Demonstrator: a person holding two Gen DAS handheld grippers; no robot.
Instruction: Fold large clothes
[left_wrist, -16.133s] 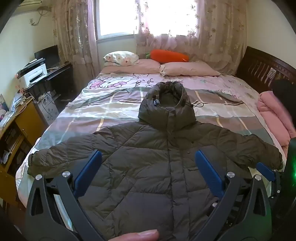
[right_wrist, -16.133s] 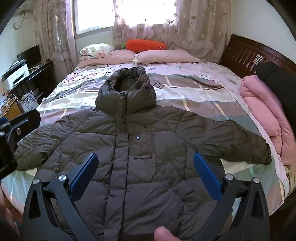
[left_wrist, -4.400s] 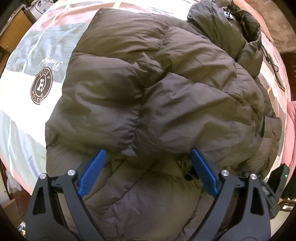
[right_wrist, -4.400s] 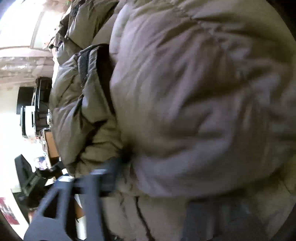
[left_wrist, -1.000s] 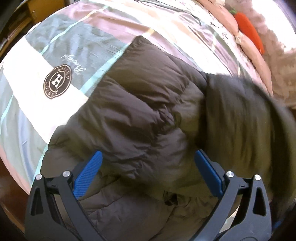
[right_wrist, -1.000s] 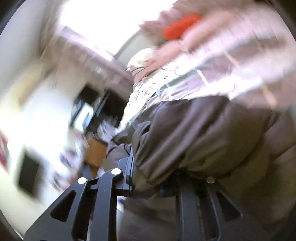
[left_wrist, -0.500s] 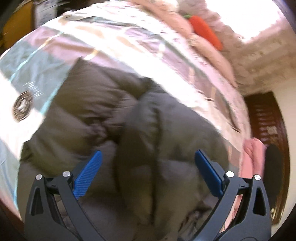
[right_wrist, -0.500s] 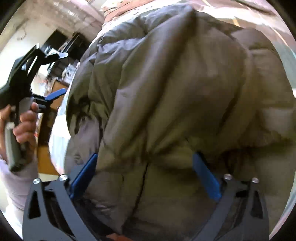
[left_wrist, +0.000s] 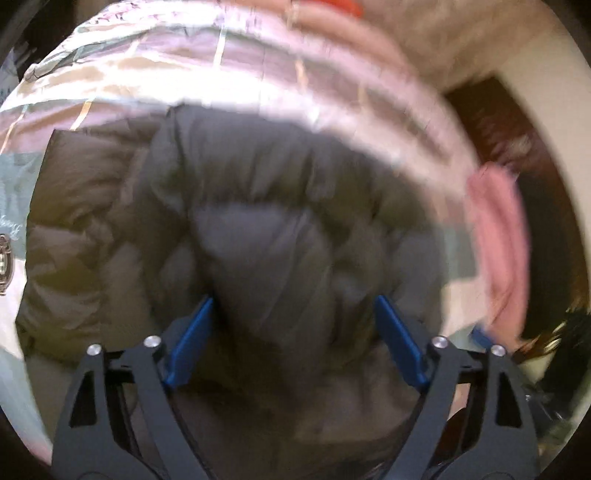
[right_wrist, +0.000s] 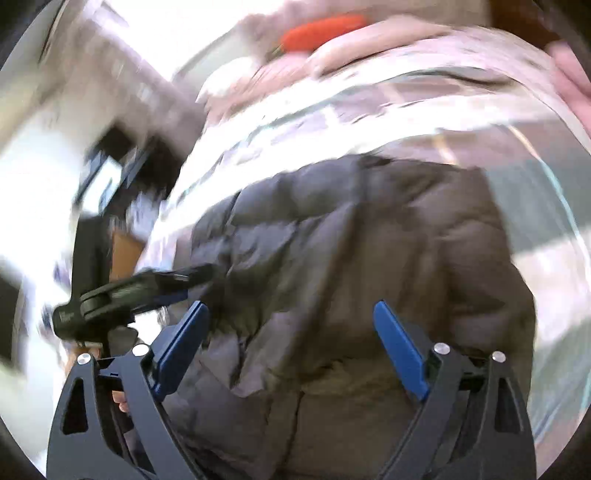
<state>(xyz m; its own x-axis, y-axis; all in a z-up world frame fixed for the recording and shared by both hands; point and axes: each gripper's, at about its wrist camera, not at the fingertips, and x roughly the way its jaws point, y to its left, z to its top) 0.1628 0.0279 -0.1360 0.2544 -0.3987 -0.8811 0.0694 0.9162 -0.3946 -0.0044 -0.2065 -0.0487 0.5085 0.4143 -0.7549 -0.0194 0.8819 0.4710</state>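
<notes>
Left tongs (left_wrist: 293, 338) wide open, straddling puffy jacket (left_wrist: 258, 229) bulge. Right tongs (right_wrist: 291, 345) wide open, gripping nothing. Jacket bundled on bed (left_wrist: 258, 77).

Motion blur smears the bedspread (left_wrist: 258, 74) and pillows (right_wrist: 369, 40) (both views).

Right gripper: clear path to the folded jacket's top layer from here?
Probably yes. The right gripper hangs open just over the jacket, nothing between; the left gripper sits off at its left edge.
</notes>
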